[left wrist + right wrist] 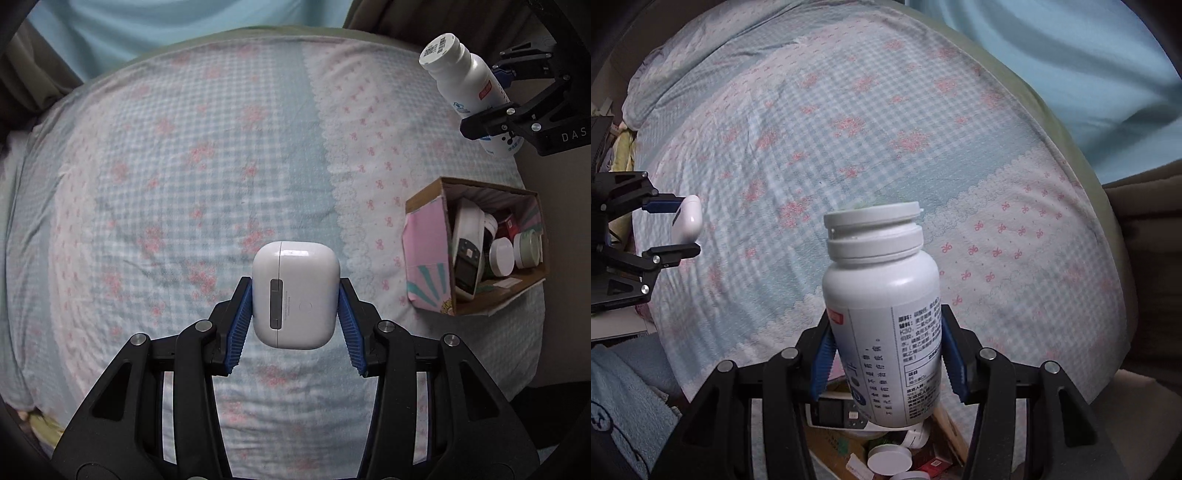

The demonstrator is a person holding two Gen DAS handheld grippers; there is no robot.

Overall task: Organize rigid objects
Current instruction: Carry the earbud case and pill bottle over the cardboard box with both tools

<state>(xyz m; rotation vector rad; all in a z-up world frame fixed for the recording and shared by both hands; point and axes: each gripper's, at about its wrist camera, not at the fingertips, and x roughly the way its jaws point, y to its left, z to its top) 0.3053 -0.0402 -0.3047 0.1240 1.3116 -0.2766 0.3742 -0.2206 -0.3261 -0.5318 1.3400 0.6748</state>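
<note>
My left gripper (295,295) is shut on a white earbud case (295,295) and holds it above the bed. My right gripper (886,332) is shut on a white pill bottle (882,317) with a printed label, cap pointing away, held above an open cardboard box (428,243). The box lies on the bed at the right edge and holds several jars, a bottle and a small device. In the left wrist view the right gripper (491,103) with the bottle (461,77) is at the upper right. In the right wrist view the left gripper (683,225) with the case (687,218) is at the left.
The bed (184,166) has a blue checked sheet with pink flowers. A light blue curtain (166,26) hangs behind it. Box contents show under the bottle (886,458). A blue towel (624,398) lies at the lower left of the right wrist view.
</note>
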